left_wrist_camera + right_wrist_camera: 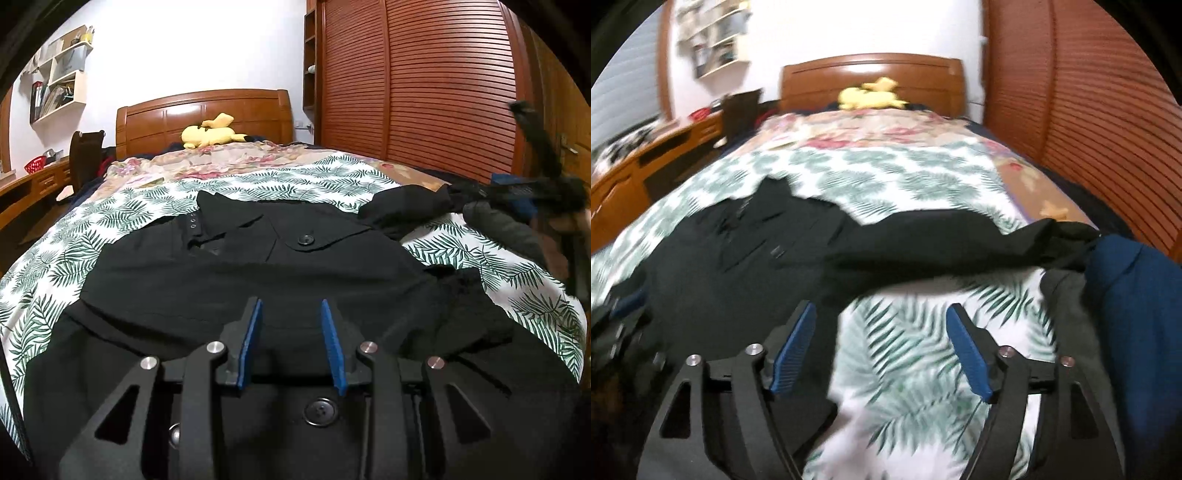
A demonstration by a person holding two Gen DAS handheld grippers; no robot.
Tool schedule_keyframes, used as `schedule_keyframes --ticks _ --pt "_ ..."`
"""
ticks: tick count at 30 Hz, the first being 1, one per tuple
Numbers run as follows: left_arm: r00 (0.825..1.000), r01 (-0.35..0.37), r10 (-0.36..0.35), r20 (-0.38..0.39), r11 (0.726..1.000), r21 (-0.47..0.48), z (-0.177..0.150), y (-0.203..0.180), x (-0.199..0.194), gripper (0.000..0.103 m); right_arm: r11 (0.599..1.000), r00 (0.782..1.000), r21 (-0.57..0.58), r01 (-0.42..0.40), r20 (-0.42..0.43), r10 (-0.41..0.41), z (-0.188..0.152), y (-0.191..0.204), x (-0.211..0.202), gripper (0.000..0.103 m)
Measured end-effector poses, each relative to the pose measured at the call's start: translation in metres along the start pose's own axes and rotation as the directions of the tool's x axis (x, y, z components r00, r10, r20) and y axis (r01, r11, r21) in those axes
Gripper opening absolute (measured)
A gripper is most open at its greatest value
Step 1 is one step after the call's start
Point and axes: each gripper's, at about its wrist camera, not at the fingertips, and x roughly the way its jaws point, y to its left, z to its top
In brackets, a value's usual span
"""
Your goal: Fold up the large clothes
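On the bed [110, 229], just ahead of the left tongs [291, 306], lay the black coat [258, 266], spread flat on the leaf-print cover with its collar toward the headboard. I judged it was laid out this way so that the sleeves and sides could be folded inward one by one. One sleeve [406, 206] stretched away to the right of the left tongs, toward a pile of dark clothes [517, 229] at the bed's edge; it was probably not yet folded in.

Both left pads stood narrowly apart, low over the coat's front near a large button [320, 411]. No cloth was visible between them, and whether they touched the fabric I could not tell.

Over the bare cover, the right tongs [882, 314] stood wide apart and held nothing. The coat [775, 258] was ahead and to their left, and its sleeve [960, 240] ran across in front of them. To their right lay a blue garment [1137, 295]. The right view was blurred, so small details were not clear.
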Motion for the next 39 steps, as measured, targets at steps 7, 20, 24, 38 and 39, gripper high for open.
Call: schedule_keyframes --ticks 7,20,24,38,39 --pt "1.0 -0.003 0.003 0.006 1.0 0.008 0.001 -0.003 -0.002 0.032 0.988 0.995 0.12 0.096 -0.048 -0.091 0.043 -0.045 0.064 0.079" --pt "1.0 0.001 -0.001 0.013 1.0 0.019 0.002 -0.006 -0.002 0.032 0.897 0.966 0.382 0.221 -0.211 -0.148 0.044 -0.126 0.127 0.08" --pt "1.0 0.004 -0.004 0.016 1.0 0.015 0.002 -0.006 -0.003 0.032 0.892 0.971 0.411 0.187 -0.215 -0.104 0.047 -0.125 0.14 0.055" --pt "0.999 0.028 -0.028 0.025 0.999 0.024 0.005 -0.004 -0.016 0.032 1.0 0.999 0.018 0.0 -0.04 0.001 0.103 0.007 0.06 0.002" --pt "0.999 0.032 -0.033 0.025 0.999 0.024 0.006 -0.004 -0.019 0.032 1.0 0.999 -0.013 -0.021 -0.027 0.02 0.105 0.022 0.05 0.002"
